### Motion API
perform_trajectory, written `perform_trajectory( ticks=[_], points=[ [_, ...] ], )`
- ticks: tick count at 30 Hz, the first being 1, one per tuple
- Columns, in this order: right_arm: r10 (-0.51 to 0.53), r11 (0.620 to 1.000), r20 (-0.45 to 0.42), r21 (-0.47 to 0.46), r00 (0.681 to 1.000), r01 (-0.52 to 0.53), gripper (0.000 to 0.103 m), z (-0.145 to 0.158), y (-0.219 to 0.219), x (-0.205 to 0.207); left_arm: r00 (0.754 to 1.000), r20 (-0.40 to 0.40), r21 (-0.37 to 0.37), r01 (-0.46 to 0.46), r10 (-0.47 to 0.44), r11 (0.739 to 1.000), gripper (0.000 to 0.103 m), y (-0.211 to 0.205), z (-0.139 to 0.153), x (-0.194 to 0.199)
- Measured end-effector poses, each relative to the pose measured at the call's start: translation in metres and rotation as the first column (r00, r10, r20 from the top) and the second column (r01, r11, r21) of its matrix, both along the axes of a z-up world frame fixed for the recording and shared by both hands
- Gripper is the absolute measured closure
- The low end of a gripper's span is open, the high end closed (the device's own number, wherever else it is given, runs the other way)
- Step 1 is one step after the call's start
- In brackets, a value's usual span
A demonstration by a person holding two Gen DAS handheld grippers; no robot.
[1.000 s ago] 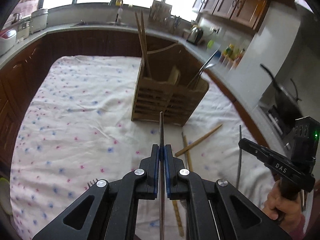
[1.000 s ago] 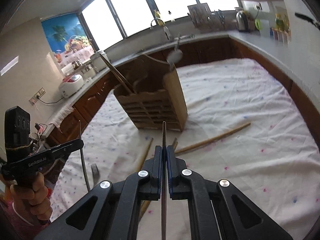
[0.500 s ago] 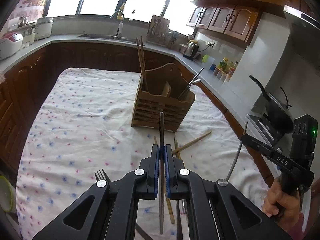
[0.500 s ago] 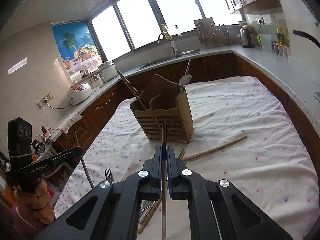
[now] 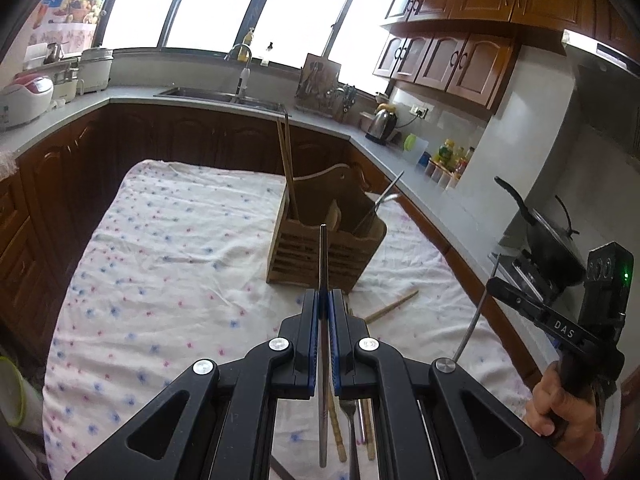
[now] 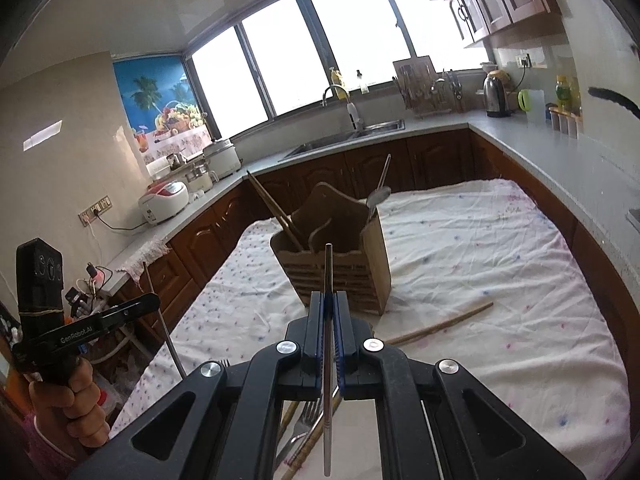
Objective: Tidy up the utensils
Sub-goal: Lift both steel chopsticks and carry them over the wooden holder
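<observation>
A wooden utensil holder (image 5: pixel 326 250) stands mid-table, also in the right wrist view (image 6: pixel 340 276); chopsticks and a spoon stick out of it. My left gripper (image 5: pixel 324 300) is shut on a metal chopstick (image 5: pixel 323 256), held above the table short of the holder. My right gripper (image 6: pixel 329 304) is shut on another metal chopstick (image 6: pixel 328 272), raised the same way. A fork (image 5: pixel 351 424), bamboo chopsticks (image 5: pixel 335 428) and a metal rod lie on the cloth under the grippers. One wooden chopstick (image 6: pixel 440 324) lies right of the holder.
A flowered white cloth (image 5: pixel 168 264) covers the table. Dark wooden cabinets and a grey counter (image 5: pixel 436 196) ring it closely. A wok (image 5: pixel 548 236) sits on the stove at right. The sink (image 6: pixel 344 142), kettle and rice cookers stand on the counter.
Both grippers have risen and pulled back from the holder, each still gripping its metal chopstick. The fork and chopsticks on the cloth now show beneath them.
</observation>
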State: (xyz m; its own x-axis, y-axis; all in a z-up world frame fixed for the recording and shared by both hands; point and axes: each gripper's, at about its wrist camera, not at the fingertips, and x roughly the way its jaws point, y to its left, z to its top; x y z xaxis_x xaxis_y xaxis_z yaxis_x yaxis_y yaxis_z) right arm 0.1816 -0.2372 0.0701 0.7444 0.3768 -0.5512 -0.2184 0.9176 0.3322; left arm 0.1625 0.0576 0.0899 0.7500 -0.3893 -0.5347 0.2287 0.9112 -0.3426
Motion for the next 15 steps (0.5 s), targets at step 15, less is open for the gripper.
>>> perform_trajectory(
  ticks=[15],
  points=[
    [-0.03, 1.0, 0.108, 0.011, 0.994, 0.029, 0.098, 0.033, 0.001, 0.039, 0.995, 0.099, -0.016, -0.015, 0.017, 1.0, 0.1, 0.006, 0.028, 0.027]
  ],
)
